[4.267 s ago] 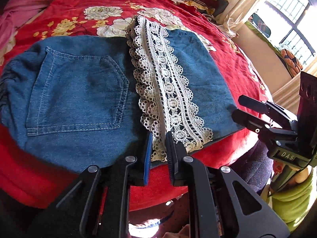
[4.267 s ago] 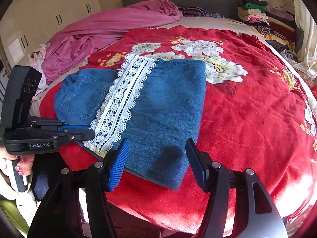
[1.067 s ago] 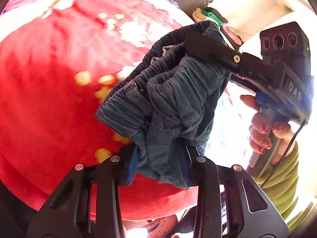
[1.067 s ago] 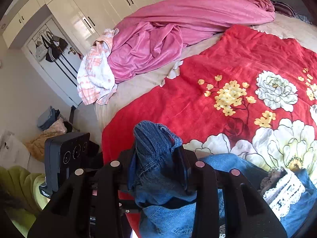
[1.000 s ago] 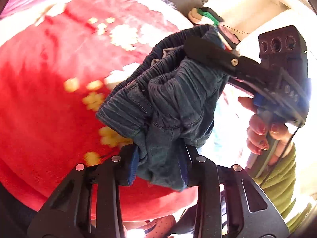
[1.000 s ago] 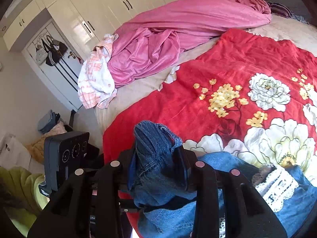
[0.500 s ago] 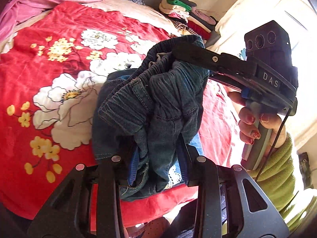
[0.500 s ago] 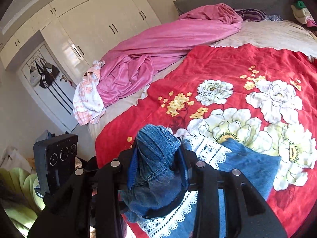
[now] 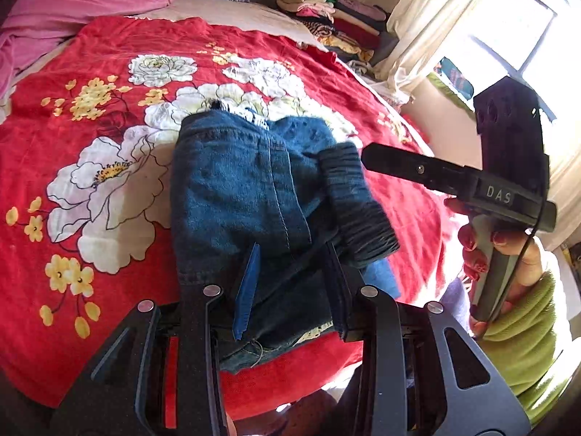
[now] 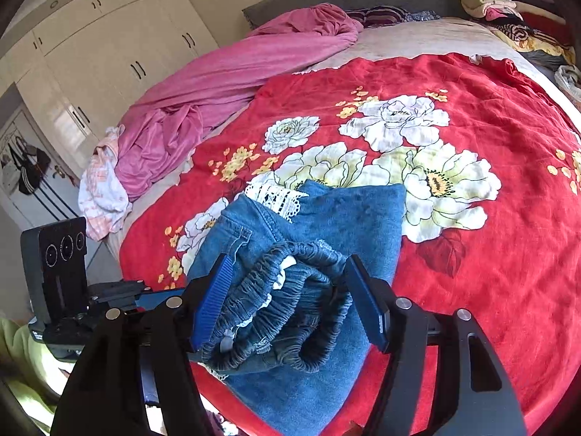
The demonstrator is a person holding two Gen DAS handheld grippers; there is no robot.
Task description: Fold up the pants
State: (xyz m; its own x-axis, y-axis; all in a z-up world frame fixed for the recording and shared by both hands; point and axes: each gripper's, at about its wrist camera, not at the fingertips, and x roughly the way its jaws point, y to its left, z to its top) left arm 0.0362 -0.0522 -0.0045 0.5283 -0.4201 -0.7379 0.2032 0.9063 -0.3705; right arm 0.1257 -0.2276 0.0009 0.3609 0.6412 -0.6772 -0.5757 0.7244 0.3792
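Observation:
The blue denim pants [image 9: 236, 196] lie folded over on the red flowered bedspread [image 9: 90, 72], with white lace trim [image 10: 274, 196] peeking out at the far end. The bunched elastic waistband [image 10: 287, 301] lies on top at the near end. My left gripper [image 9: 294, 283] is open, its jaws standing apart over the near edge of the denim. My right gripper [image 10: 287, 298] is open too, its jaws either side of the waistband. The right gripper also shows in the left wrist view [image 9: 366, 156] beside the waistband [image 9: 356, 210].
A pink blanket [image 10: 236, 80] is heaped at the bed's far left. Stacked folded clothes [image 9: 326, 18] sit at the far corner near a curtained window [image 9: 508, 36]. White wardrobes [image 10: 109, 54] line the wall. The bed's near edge is just under the grippers.
Both grippers carried the waistband end forward over the legs, lowered it onto the bed and opened, letting the denim go. The pants now lie folded in a shorter stack.

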